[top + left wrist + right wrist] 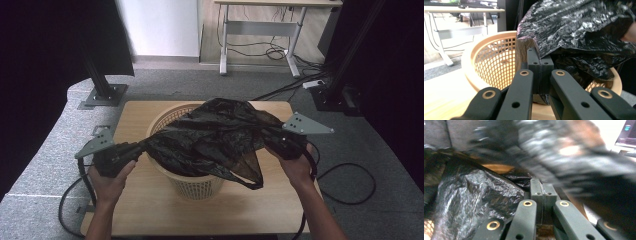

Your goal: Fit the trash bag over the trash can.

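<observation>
Left hand (111,176): comes in from the bottom left of the high view, wrapped round the left gripper (141,148), which points toward the middle of the frame.
Left gripper grip: jaws pressed together on a bit of the black plastic bag (215,135). In the left gripper view (540,68) the two pads meet flat in the centre with a sliver of film pinched between them, some poking out underneath.
Basket (195,186): beige plastic mesh, standing upright in the middle of the wooden table (150,210). In the left gripper view its open rim (486,40) fills the left half, the bag covering the right half.
Bag: stretched over the basket's top at centre frame in the high view, held up between both grippers, crumpled and shiny. A loop of it hangs down over the basket's front right side. The far left part of the rim is uncovered.
Right gripper (272,136): centre right of the high view, jaws closed on the bag's other edge. Its own view (543,192) shows the pads tight together with film between them, blurry bag all around.
Right hand (295,167): lower right, holding that gripper from below.
Floor: grey carpet (45,150) round the table, cables on the right.
</observation>
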